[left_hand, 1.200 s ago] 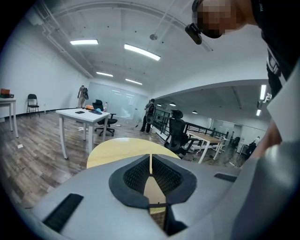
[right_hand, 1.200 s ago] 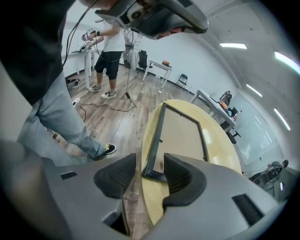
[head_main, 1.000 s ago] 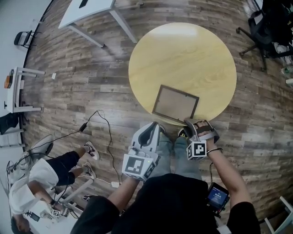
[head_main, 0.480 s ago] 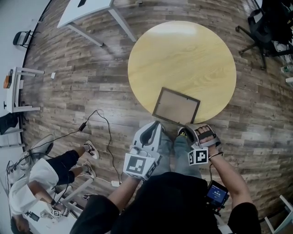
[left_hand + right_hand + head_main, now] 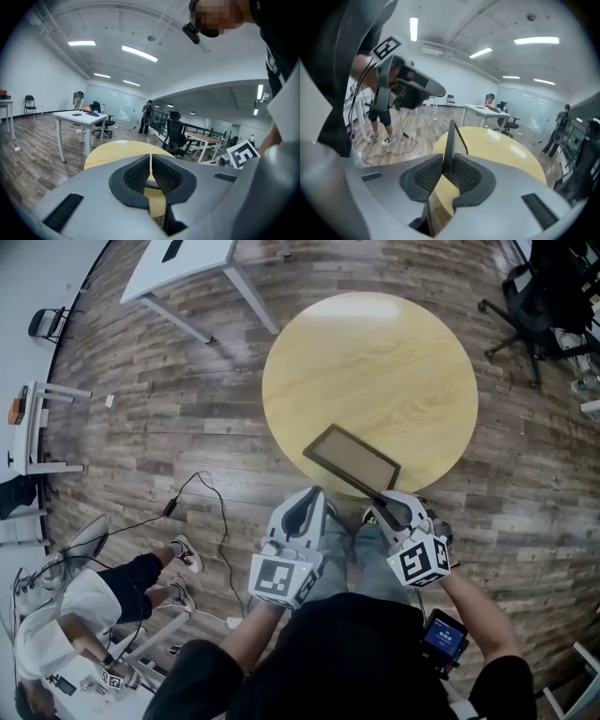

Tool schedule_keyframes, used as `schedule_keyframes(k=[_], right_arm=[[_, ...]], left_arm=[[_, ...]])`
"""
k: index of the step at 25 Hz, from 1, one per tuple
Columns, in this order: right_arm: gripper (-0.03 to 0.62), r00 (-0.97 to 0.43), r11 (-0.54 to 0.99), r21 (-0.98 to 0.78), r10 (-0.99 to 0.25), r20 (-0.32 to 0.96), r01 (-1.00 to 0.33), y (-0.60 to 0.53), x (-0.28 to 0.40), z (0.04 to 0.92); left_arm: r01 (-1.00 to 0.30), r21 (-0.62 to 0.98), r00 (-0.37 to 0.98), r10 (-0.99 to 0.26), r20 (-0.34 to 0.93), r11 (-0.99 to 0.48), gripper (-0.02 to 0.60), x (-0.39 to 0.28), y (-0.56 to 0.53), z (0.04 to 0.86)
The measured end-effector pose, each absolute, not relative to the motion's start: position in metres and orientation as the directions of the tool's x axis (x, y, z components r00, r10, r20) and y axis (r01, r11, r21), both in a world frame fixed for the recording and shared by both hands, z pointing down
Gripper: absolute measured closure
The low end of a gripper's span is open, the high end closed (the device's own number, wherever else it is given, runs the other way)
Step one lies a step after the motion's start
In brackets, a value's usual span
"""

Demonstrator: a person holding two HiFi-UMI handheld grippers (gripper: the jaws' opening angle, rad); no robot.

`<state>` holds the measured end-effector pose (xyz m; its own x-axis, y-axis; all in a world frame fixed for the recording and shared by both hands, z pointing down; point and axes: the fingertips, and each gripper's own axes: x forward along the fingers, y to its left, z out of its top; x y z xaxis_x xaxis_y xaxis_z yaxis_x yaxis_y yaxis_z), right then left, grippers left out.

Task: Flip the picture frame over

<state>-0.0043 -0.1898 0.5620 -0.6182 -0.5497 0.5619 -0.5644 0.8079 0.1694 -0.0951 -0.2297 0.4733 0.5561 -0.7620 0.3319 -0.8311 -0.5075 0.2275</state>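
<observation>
Aloft, right hand-held gripper (image 5: 380, 502) closing on frame (image 5: 349, 457)

Round yellow tbl (image 5: 375, 362) centre stage, wood-plank floor (image 5: 169, 418) all round it. White tbl (image 5: 178, 263) top left, black office chair (image 5: 539, 296) top right, both well apart from the round one. Black cable (image 5: 202, 507) snaking over the floor, lower left. Person in white top & dark shorts (image 5: 70, 610) down in the bottom-left corner. Small black chair (image 5: 47, 320) by the left wall. Left gripper view: strip lights (image 5: 139, 53) lit overhead, someone standing (image 5: 146, 117) far back.
</observation>
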Motion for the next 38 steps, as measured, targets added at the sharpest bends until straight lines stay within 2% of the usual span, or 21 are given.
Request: schedule_keyframes(k=[9, 19, 24, 30, 38], right_arm=[[0.514, -0.631, 0.579, -0.267, -0.633, 0.449, -0.771, -0.227, 0.035, 0.540], [0.514, -0.543, 0.296, -0.519, -0.723, 0.427, -0.802, -0.245, 0.091, 0.559], [0.516, -0.524, 0.151, -0.624, -0.709, 0.471, -0.766, -0.230, 0.109, 0.599], [0.511, -0.580, -0.015, -0.806, -0.687, 0.438, -0.592, -0.210, 0.099, 0.651], [0.511, -0.618, -0.116, -0.870, -0.659, 0.428, -0.479, -0.190, 0.088, 0.687]], left_arm=[[-0.828, 0.216, 0.561, -0.767, 0.312, -0.518, 0.552, -0.092, -0.235, 0.459], [-0.812, 0.207, 0.583, -0.755, 0.300, -0.545, 0.552, -0.085, -0.239, 0.454], [-0.809, 0.209, 0.588, -0.751, 0.299, -0.550, 0.552, -0.079, -0.238, 0.455], [-0.805, 0.219, 0.593, -0.740, 0.317, -0.551, 0.552, -0.073, -0.235, 0.463], [-0.800, 0.225, 0.600, -0.729, 0.328, -0.557, 0.552, -0.067, -0.234, 0.465]])
